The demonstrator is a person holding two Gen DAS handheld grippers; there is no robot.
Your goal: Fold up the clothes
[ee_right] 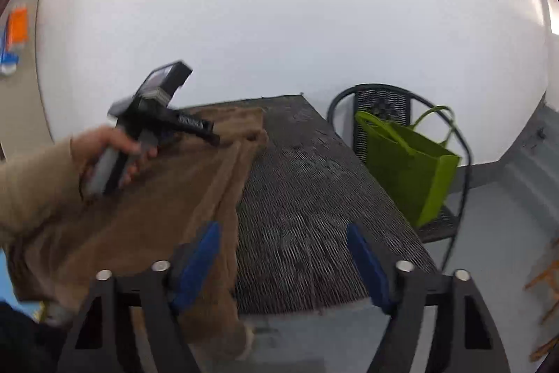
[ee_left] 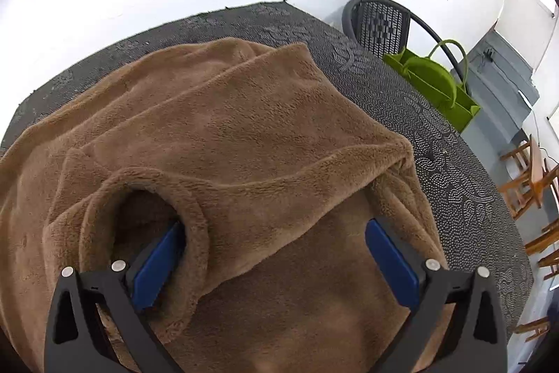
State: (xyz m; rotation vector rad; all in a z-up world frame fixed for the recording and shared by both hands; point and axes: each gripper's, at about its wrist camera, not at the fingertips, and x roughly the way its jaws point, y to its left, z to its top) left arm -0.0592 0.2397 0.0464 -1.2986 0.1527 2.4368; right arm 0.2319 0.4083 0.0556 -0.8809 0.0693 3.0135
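A brown fleece garment (ee_left: pixel 244 135) lies spread on a dark patterned table cover (ee_left: pixel 436 142). My left gripper (ee_left: pixel 274 228) is open just over its near part. Its left blue pad (ee_left: pixel 157 268) sits inside a rolled opening of the fleece, and its right pad (ee_left: pixel 391 264) rests at a folded edge. In the right wrist view the garment (ee_right: pixel 157 198) covers the table's left side and hangs over the near edge. My right gripper (ee_right: pixel 281 233) is open above the table cover (ee_right: pixel 307 198), nothing between its fingers, its left pad (ee_right: pixel 199 264) over the garment's right edge. A hand (ee_right: pixel 104 149) holds the left gripper (ee_right: pixel 206 131) over the far part.
A bright green bag (ee_right: pixel 408 170) stands on a black metal chair (ee_right: pixel 380 103) beyond the table's right side, also seen in the left wrist view as the bag (ee_left: pixel 436 83) on the chair (ee_left: pixel 380 23). Wooden stools (ee_left: pixel 524 177) stand on the grey floor at right. A white wall lies behind.
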